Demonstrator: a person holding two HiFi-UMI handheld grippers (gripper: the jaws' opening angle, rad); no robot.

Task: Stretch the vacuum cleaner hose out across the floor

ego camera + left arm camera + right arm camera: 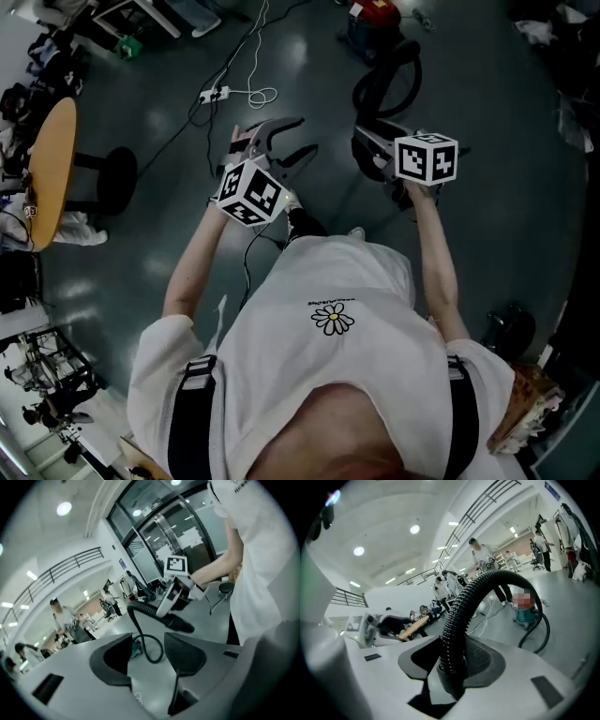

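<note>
Out front at about 1 o'clock in the head view, the right gripper [451,660] is clamped on the vacuum cleaner hose [459,616]. Its own view shows both pads squeezing the smooth cuff at the end of the black ribbed tube. From there the hose arcs up and over toward 12 o'clock, then drops back to the teal vacuum cleaner [527,617], which sits on the grey floor [487,141] well apart from the person. So the hose is looped, not lying flat.

The left gripper [149,656] is at roughly 11 o'clock with its jaws about halfway apart and nothing between them. You can see the hose through the gap, but it's further off and the pads aren't touching it.

Both bare forearms reach straight forward from the white T-shirt [328,319], side by side. The left gripper is rolled over so its marker cube sits tilted, and it points forward and a bit down.
</note>
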